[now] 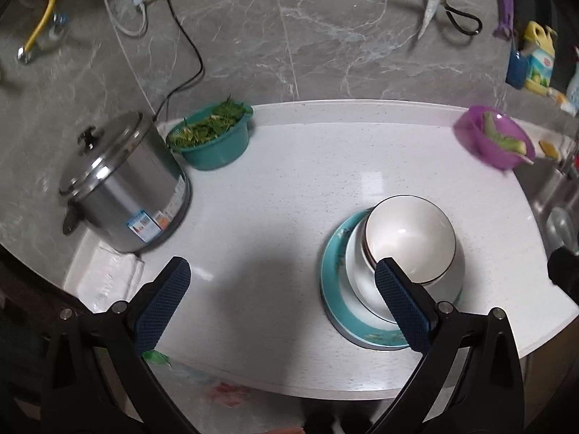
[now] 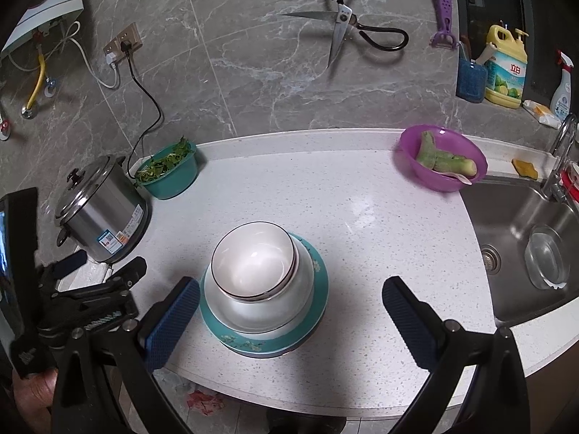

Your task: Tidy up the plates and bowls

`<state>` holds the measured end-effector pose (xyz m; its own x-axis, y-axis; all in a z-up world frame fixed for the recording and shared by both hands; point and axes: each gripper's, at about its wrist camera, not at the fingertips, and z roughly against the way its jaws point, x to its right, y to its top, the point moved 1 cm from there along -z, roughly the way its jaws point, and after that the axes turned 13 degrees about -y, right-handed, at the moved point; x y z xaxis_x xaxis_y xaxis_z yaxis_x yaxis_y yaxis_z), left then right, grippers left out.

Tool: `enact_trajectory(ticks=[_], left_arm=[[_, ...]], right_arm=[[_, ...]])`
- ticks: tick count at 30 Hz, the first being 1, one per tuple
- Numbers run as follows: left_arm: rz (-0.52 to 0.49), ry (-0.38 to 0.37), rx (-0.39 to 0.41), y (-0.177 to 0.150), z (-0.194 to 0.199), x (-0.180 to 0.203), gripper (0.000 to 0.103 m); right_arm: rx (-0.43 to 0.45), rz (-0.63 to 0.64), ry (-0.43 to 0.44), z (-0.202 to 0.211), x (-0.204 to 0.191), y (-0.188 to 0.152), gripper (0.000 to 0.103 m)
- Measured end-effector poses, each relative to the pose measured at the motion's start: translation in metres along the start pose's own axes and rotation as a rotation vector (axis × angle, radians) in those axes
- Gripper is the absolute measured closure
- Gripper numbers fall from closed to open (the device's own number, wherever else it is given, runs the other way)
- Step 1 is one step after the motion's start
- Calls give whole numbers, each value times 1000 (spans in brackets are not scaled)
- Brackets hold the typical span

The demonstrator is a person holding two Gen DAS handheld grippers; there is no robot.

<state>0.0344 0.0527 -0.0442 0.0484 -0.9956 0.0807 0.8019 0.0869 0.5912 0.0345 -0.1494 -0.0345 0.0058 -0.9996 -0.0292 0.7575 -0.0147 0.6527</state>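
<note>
White speckled stone forms the countertop (image 2: 362, 224), and near its front edge sits the stack: a teal floral plate (image 2: 311, 329) at the bottom, a white dish (image 2: 253, 316) on it, and two nested white bowls with dark rims (image 2: 253, 264) on top (the upper one is empty and glossy). The left gripper (image 1: 282, 289) is spread wide with nothing between its blue pads; its right finger overlaps the stack's near side in the left wrist view, though contact cannot be judged. The right gripper (image 2: 291, 311) is likewise wide open and empty, hovering in front of the stack. Towards the wall stand a steel rice cooker (image 2: 101, 213), a teal colander of greens (image 2: 168, 171) and a purple bowl of peeled vegetable (image 2: 443, 159). A steel sink (image 2: 524, 238) lies to the right.
</note>
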Motion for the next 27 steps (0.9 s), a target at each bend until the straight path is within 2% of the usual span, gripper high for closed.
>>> enact_trajectory(ticks=[3, 7, 10, 13, 17, 27], left_arm=[[36, -53, -8, 0, -1, -4, 0], [46, -58, -18, 1, -4, -6, 0], [62, -90, -24, 2, -6, -7, 0], [41, -76, -23, 1, -6, -2, 0], [39, -98, -24, 1, -5, 3, 0], [26, -96, -14, 1, 1, 11, 0]], right_arm=[[0, 2, 3, -1, -1, 1, 0], [-2, 4, 0, -2, -1, 2, 0], [-6, 2, -4, -3, -1, 2, 0], [-12, 1, -15, -5, -1, 3, 0], [-11, 2, -33, -4, -2, 2, 0], [-19, -1, -43, -5, -1, 0, 0]])
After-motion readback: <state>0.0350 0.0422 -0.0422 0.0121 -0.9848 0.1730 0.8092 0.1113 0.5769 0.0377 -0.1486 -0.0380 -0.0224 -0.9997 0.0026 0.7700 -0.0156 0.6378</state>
